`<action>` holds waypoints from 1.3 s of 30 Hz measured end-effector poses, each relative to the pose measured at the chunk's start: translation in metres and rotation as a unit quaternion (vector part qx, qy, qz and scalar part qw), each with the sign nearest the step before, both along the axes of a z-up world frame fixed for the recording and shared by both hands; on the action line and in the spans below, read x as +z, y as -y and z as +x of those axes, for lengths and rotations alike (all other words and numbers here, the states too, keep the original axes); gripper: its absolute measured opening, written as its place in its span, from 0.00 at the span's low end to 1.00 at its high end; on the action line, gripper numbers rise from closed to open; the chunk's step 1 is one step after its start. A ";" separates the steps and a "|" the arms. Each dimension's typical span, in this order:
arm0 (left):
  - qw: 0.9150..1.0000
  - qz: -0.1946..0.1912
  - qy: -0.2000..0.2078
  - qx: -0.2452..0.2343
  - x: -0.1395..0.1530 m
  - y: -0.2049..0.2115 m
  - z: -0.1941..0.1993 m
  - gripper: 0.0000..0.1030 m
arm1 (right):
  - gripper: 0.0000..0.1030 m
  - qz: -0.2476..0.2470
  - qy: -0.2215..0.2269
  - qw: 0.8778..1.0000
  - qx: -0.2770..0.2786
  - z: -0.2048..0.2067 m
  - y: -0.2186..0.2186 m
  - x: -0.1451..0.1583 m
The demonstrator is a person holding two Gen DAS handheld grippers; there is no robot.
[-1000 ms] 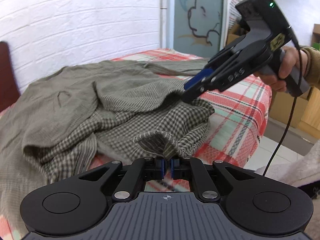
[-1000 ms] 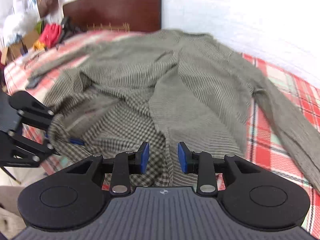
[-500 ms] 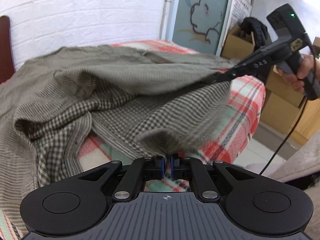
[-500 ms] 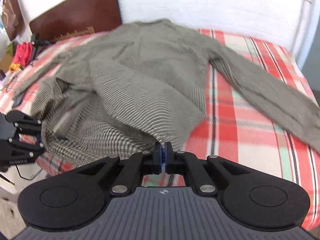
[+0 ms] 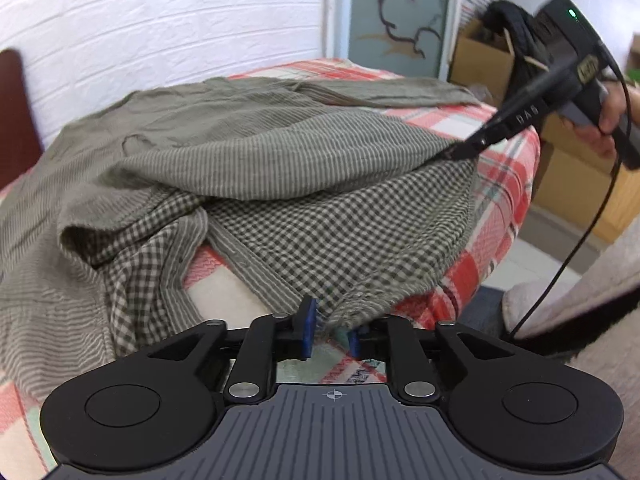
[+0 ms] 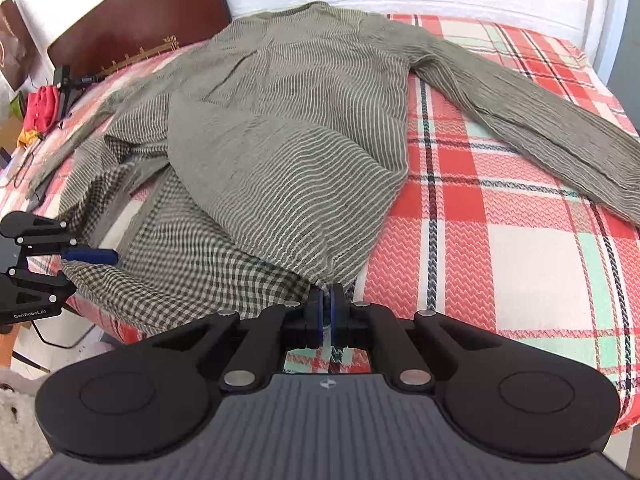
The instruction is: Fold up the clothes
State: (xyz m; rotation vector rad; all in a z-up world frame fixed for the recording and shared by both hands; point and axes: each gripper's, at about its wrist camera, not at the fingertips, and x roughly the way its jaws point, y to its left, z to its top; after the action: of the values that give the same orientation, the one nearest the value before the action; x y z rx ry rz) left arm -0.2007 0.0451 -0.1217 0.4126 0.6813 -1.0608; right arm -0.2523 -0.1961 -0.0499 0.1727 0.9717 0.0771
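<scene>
I'm spreading the shirt (image 6: 280, 152) flat on the bed (image 6: 500, 240). My right gripper (image 6: 326, 316) is clamped on its near striped hem; my left gripper (image 5: 330, 330) is opening, checked hem loose between the jaws. Next I must regrip further left.

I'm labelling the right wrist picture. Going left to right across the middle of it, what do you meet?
left gripper → checked shirt panel → striped shirt panel → bare plaid bedspread → outstretched sleeve.

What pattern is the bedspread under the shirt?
Red, white and mint-green plaid bedspread, clearest in the right wrist view.
</scene>
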 end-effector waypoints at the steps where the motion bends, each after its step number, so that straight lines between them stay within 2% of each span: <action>1: 1.000 -0.002 0.004 -0.003 0.000 0.001 -0.001 0.44 | 0.03 0.000 -0.001 1.000 -0.001 -0.001 0.001 -0.001; 3: 1.000 -0.014 0.004 -0.009 0.000 0.002 -0.002 0.47 | 0.03 0.001 0.002 1.000 -0.003 -0.004 0.001 0.000; 5: 0.999 -0.027 -0.004 -0.016 0.001 0.003 -0.002 0.44 | 0.03 -0.003 0.009 1.000 -0.002 -0.005 0.000 0.003; 6: 0.999 -0.033 -0.018 -0.022 0.001 0.003 0.001 0.14 | 0.03 -0.007 0.014 1.000 0.000 -0.006 -0.001 0.005; 7: 0.998 -0.039 -0.031 -0.029 0.001 0.002 0.003 0.03 | 0.03 -0.010 0.020 1.000 0.002 -0.006 -0.002 0.008; 11: 0.998 -0.040 -0.041 -0.038 0.000 -0.007 0.002 0.01 | 0.03 -0.021 0.026 0.999 0.006 -0.012 -0.003 0.011; 16: 0.998 -0.030 -0.051 -0.031 -0.006 -0.017 0.003 0.01 | 0.03 -0.004 -0.002 1.000 0.007 -0.010 -0.001 -0.004; 17: 0.998 -0.031 -0.053 -0.031 -0.007 -0.017 0.004 0.02 | 0.03 -0.005 -0.005 1.000 0.008 -0.009 -0.002 -0.006; 18: 0.997 -0.033 -0.056 -0.030 -0.007 -0.018 0.006 0.15 | 0.03 -0.006 -0.008 1.000 0.009 -0.009 -0.002 -0.008; 20: 0.996 -0.041 -0.072 -0.031 -0.007 -0.020 0.007 0.26 | 0.04 -0.004 -0.011 1.000 0.009 -0.009 -0.002 -0.010; 22: 0.995 -0.047 -0.084 -0.038 -0.006 -0.022 0.006 0.42 | 0.06 -0.005 -0.014 1.000 0.011 -0.010 -0.001 -0.010; 23: 0.994 -0.049 -0.087 -0.042 -0.005 -0.024 0.005 0.53 | 0.07 -0.008 -0.017 1.000 0.014 -0.011 -0.001 -0.009; 25: 0.995 -0.046 -0.083 -0.042 0.000 -0.029 0.001 0.64 | 0.14 -0.015 -0.022 0.999 0.021 -0.013 -0.001 -0.006; 26: 0.995 -0.043 -0.079 -0.040 0.003 -0.033 0.000 0.68 | 0.16 -0.018 -0.023 0.999 0.024 -0.014 0.000 -0.004; 27: 0.996 -0.042 -0.072 -0.036 0.008 -0.038 -0.001 0.68 | 0.22 -0.016 -0.021 0.999 0.026 -0.015 0.002 0.001; 29: 0.997 -0.040 -0.059 -0.026 0.019 -0.049 -0.002 0.69 | 0.34 -0.011 -0.009 0.999 0.029 -0.019 0.008 0.014; 30: 0.998 -0.044 -0.051 -0.019 0.025 -0.055 0.000 0.74 | 0.45 -0.009 0.003 1.000 0.029 -0.021 0.010 0.022; 33: 0.998 -0.053 -0.031 0.014 0.040 -0.055 0.013 0.78 | 0.47 -0.014 0.055 0.998 0.032 -0.020 0.009 0.047; 36: 0.996 -0.071 -0.032 0.049 0.040 -0.033 0.037 0.78 | 0.47 -0.007 0.078 0.994 0.076 0.000 -0.009 0.047; 37: 0.994 -0.081 -0.041 0.060 0.039 -0.025 0.046 0.78 | 0.47 -0.009 0.077 0.993 0.094 0.008 -0.017 0.043; 39: 0.986 -0.108 -0.098 0.077 0.031 -0.008 0.071 0.78 | 0.47 -0.031 0.069 0.989 0.126 0.021 -0.035 0.030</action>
State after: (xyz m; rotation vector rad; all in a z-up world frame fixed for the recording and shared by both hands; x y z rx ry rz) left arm -0.1293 0.0535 -0.0909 0.0662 0.7507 -1.0239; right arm -0.2309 -0.1608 -0.0202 -0.0138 0.8520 0.2862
